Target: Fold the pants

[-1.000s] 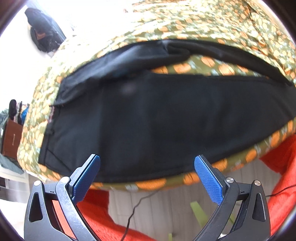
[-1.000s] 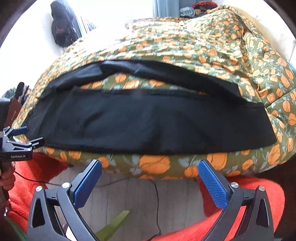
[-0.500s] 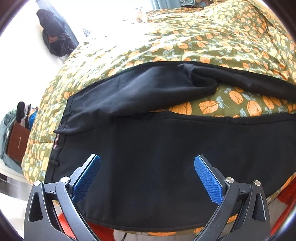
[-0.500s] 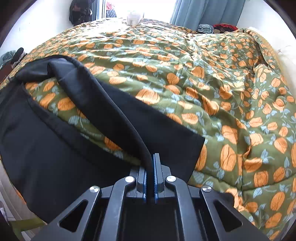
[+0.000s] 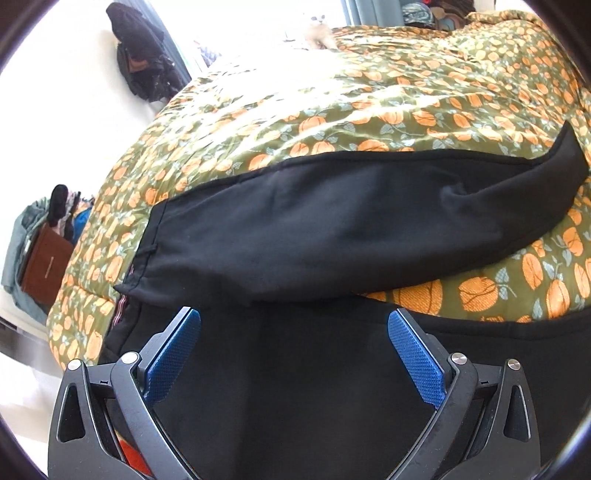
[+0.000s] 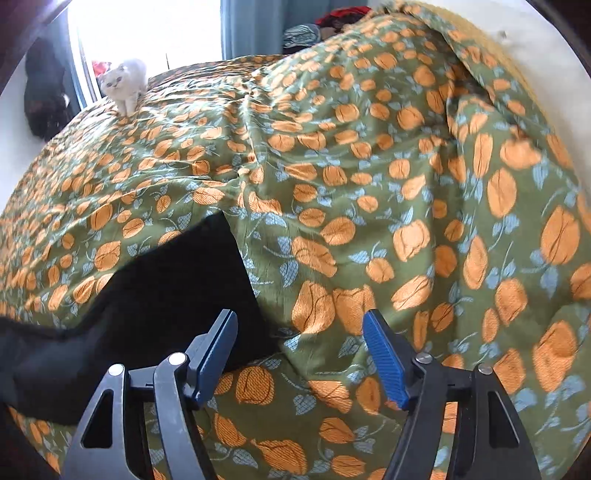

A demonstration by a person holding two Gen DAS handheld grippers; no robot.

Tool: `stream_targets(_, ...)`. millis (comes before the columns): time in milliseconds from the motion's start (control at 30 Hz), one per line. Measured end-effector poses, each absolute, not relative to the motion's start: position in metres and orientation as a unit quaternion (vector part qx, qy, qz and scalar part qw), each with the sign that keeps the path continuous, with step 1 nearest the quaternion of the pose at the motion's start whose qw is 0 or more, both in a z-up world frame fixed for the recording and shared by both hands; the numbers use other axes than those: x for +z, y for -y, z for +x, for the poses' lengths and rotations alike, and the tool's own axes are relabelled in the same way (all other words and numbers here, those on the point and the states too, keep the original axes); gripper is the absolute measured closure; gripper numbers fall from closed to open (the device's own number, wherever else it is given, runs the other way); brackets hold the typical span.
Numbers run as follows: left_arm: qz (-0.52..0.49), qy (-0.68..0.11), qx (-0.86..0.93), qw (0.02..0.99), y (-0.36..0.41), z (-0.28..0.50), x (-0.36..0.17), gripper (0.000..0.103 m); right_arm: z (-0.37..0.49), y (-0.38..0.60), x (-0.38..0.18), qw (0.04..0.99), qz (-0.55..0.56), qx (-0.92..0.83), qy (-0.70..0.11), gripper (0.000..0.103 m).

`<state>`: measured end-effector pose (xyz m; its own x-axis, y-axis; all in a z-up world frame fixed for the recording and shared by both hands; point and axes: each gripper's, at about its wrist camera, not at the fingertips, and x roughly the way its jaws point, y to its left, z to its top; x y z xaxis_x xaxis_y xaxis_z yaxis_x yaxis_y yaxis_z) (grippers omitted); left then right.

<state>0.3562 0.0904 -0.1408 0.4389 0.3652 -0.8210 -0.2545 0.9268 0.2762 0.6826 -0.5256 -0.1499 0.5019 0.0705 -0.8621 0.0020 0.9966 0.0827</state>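
On one quilt (image 6: 369,184): one pants (image 5: 332,221), one cat (image 6: 123,83).

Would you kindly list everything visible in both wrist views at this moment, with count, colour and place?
pants: one, black, spread on the bed, far leg lying apart from the near one, its end beside the right gripper.
bedspread: one, olive green with orange pumpkin print, covering the bed.
cat: one, white, at the far edge of the bed by the window.
curtain: one, blue-grey, beyond the bed.
dark bag: one, black, hanging on the far wall.
brown box: one, left of the bed among clothes.
left gripper: one, black with blue pads, open over the pants.
right gripper: one, same colours, jaws opening, nothing between them.
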Motion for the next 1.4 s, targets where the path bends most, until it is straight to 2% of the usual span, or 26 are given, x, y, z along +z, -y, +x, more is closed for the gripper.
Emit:
stream_targets(167,0.035,-0.509,0.197,0.837,-0.106,0.365,-0.153,0.001,0.649,0.520,-0.203,0.829,0.196,0.100,-0.515,0.053)
stream_targets(367,0.037,-0.504,0.192,0.841,-0.097,0.366,-0.153,0.001,0.659,0.528,-0.250,0.807,0.341,0.076,-0.477,0.052)
stream_targets(400,0.043,-0.505,0.192,0.841,-0.095,0.366,-0.154,0.001,0.661,0.530,-0.252,0.803,0.363,0.076,-0.466,0.055)
stream_targets(433,0.048,-0.506,0.192,0.839,-0.094,0.366,-0.155,0.001,0.662,0.531,-0.250,0.804,0.370,0.076,-0.459,0.063)
stream_targets(467,0.051,-0.507,0.194,0.838,-0.094,0.365,-0.155,0.001,0.662,0.531,-0.243,0.810,0.364,0.077,-0.453,0.089)
stream_targets(600,0.036,-0.501,0.198,0.842,-0.103,0.366,-0.156,0.001,0.636,0.546,-0.194,0.841,0.325,0.082,-0.424,0.093)
stream_targets(667,0.022,-0.506,0.200,0.839,-0.108,0.370,-0.161,0.001,0.617,0.554,-0.185,0.848,0.278,0.053,-0.448,0.093)
stream_targets(733,0.008,-0.518,0.195,0.833,-0.110,0.375,-0.169,0.001,0.605,0.553,-0.196,0.845,0.210,0.024,-0.491,0.088)
stream_targets(800,0.003,-0.516,0.193,0.834,-0.110,0.381,-0.169,0.001,0.598,0.550,-0.213,0.836,0.160,0.003,-0.525,0.065)
stream_targets(833,0.005,-0.510,0.196,0.838,-0.112,0.385,-0.166,0.001,0.594,0.550,-0.216,0.838,0.148,-0.007,-0.525,0.061)
stream_targets(933,0.013,-0.479,0.213,0.852,-0.125,0.402,-0.156,0.001,0.581,0.538,-0.198,0.870,0.080,-0.061,-0.482,0.052)
stream_targets(1033,0.029,-0.441,0.240,0.865,-0.150,0.431,-0.164,0.001,0.578,0.501,-0.170,0.909,0.031,-0.041,-0.414,0.039)
stream_targets(1100,0.040,-0.428,0.252,0.867,-0.166,0.449,-0.180,0.001,0.587,0.473,-0.160,0.920,0.017,0.000,-0.391,0.027)
stream_targets(1167,0.051,-0.443,0.251,0.859,-0.181,0.463,-0.210,0.001,0.604,0.450,-0.164,0.920,0.025,0.041,-0.390,0.021)
stream_targets(1233,0.005,-0.461,0.235,0.856,-0.197,0.463,-0.236,0.001,0.625,0.435,-0.191,0.908,0.019,0.035,-0.417,0.020)
stream_targets(1267,-0.016,-0.446,0.227,0.866,-0.201,0.457,-0.237,0.001,0.632,0.436,-0.214,0.895,0.019,0.025,-0.446,0.019)
stream_targets(1300,-0.025,-0.438,0.223,0.870,-0.203,0.454,-0.236,0.001,0.639,0.441,-0.239,0.879,0.030,0.025,-0.475,0.013)
stream_targets(1333,-0.026,-0.438,0.222,0.871,-0.203,0.453,-0.237,0.001,0.638,0.447,-0.252,0.878,0.048,0.036,-0.475,0.012)
stream_targets(1400,-0.024,-0.439,0.222,0.870,-0.203,0.453,-0.238,0.001,0.635,0.447,-0.249,0.890,0.051,0.044,-0.451,0.001)
